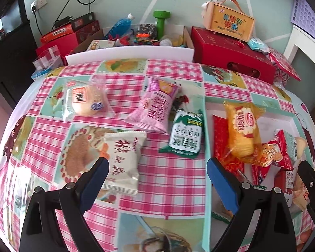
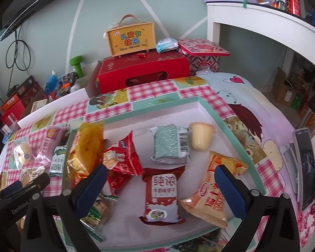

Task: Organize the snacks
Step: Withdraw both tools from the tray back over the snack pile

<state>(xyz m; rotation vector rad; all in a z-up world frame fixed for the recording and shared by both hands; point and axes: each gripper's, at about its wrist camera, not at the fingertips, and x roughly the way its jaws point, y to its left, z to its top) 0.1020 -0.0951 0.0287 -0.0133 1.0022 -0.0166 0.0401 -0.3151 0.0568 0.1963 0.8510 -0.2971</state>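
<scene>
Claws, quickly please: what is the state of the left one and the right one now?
Left claw: open, holding nothing, above the tablecloth.
Right claw: open, holding nothing, above the snack tray.

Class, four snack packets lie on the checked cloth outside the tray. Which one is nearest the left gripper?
The white packet: it lies right beside the left gripper's left finger, while the pink, green and clear ones sit farther back.

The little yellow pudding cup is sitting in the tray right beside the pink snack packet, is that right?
Not quite. The pudding cup is in the tray, but beside the green packet, not the pink one, which lies outside the tray. The right wrist view shows it.
</scene>
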